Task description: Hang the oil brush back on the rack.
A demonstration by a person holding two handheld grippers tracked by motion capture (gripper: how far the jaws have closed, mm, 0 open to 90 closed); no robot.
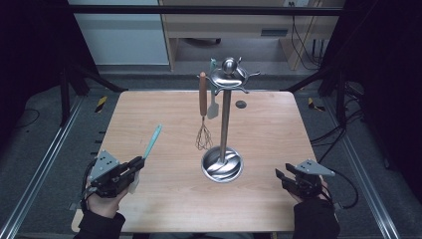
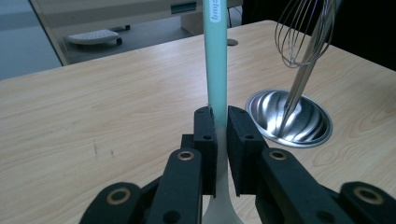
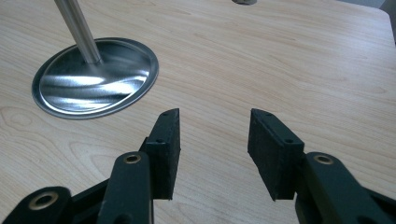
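Note:
My left gripper [image 1: 137, 164] [image 2: 222, 122] is shut on a teal-handled utensil [image 1: 152, 141] [image 2: 216, 56], which slants up and away over the wooden table [image 1: 164, 194]; its pale lower end runs down between the jaws. A steel utensil stand [image 1: 224, 124] with a round dished base [image 2: 308, 121] [image 3: 93, 79] rises at the table's middle. From its top hooks hang a wooden-handled whisk [image 1: 203, 112] [image 2: 299, 32] and a small pale spatula [image 1: 213, 105]. My right gripper [image 1: 279, 175] [image 3: 214, 135] rests open near the table's front right, nothing between its jaws.
A small dark round object [image 1: 241, 104] [image 3: 243, 1] lies on the table behind the stand. Metal floor rails [image 1: 45, 159] run along both sides of the table. Wooden furniture [image 1: 229, 25] stands beyond the far edge.

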